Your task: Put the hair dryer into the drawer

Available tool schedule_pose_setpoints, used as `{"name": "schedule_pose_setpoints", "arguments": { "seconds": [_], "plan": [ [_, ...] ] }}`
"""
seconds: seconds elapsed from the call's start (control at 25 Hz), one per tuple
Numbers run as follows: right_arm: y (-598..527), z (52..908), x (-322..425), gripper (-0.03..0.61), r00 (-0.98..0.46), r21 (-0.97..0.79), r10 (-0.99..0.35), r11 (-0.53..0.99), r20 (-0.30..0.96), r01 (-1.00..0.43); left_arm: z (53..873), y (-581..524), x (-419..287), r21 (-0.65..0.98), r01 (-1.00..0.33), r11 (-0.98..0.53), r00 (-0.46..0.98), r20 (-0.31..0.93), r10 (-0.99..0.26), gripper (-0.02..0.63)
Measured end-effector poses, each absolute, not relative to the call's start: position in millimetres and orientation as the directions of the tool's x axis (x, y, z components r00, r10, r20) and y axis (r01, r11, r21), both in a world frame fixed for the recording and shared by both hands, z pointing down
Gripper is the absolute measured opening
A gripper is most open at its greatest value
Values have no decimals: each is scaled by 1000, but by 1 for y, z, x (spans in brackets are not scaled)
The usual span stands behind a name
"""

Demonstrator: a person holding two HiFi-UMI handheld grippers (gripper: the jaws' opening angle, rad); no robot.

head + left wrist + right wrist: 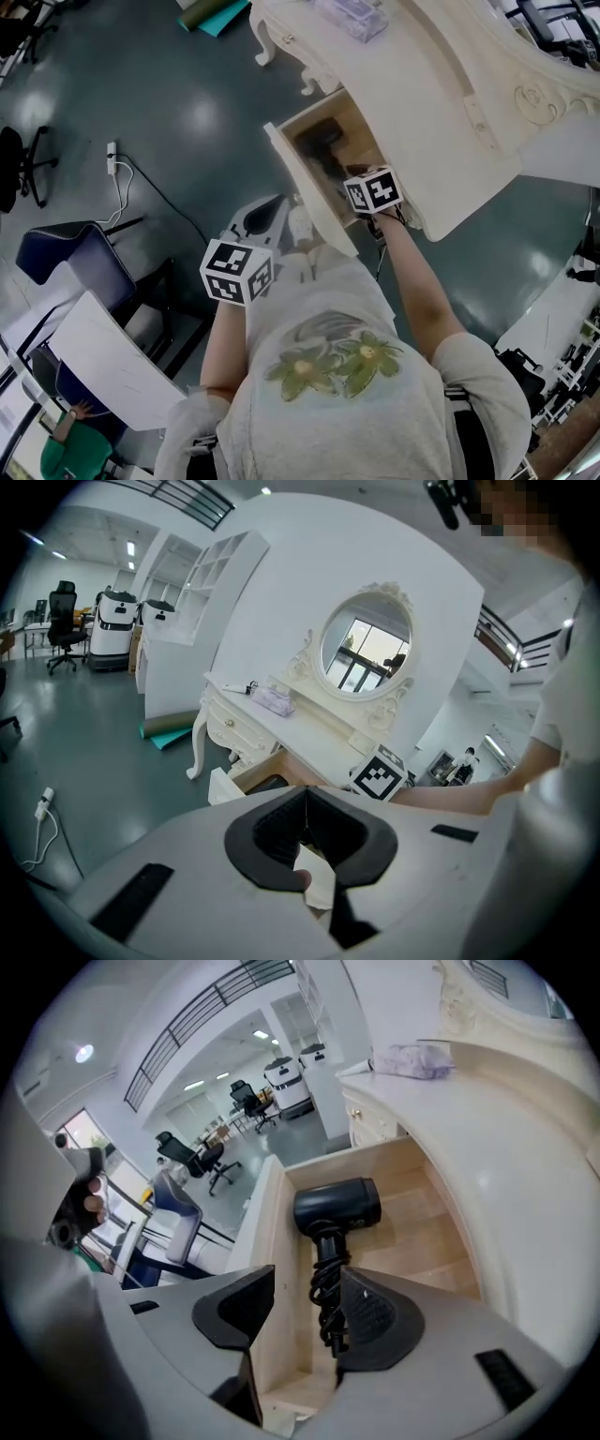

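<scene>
- The cream carved dressing table [412, 84] is the largest thing I see, and the open pale wooden drawer [272, 1241] juts out of its front.
- That drawer is my landmark: its light front panel stands out over the grey floor, towards the person.
- The dark, matte hair dryer [337, 1206] lies flat on the drawer floor, barrel at the inner end and handle pointing towards the drawer front, with its black coiled cord bunched along the handle.
- My right gripper [307, 1288] hangs over the front part of the drawer with its jaws spread wide. The handle and cord show in the gap between them, lower down, and I cannot tell whether the right pad touches the cord.
- My left gripper [306, 803] sits outside the drawer, just beyond its front panel, jaws pressed together with nothing between the tips.
- A small translucent lilac pouch [412, 1058] rests on the tabletop, beyond the drawer.
</scene>
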State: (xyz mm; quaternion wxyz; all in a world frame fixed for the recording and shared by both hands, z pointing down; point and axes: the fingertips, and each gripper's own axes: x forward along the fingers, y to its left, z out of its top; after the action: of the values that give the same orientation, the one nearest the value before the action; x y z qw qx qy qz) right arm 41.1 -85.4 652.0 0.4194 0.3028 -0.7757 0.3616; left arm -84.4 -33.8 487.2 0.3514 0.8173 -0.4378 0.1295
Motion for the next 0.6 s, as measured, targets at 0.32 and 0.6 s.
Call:
{"name": "schedule_pose_setpoints", "arguments": {
  "seconds": [0.32, 0.6],
  "plan": [
    [-67, 571, 25, 116, -646, -440, -294, 533, 704, -723, 464, -24, -77, 443, -797, -410, 597, 476, -646, 11],
    [-52, 480, 17, 31, -742, -432, -450, 613, 497, -662, 445, -14, -67, 425, -786, -449, 613, 436, -659, 11]
  ]
}}
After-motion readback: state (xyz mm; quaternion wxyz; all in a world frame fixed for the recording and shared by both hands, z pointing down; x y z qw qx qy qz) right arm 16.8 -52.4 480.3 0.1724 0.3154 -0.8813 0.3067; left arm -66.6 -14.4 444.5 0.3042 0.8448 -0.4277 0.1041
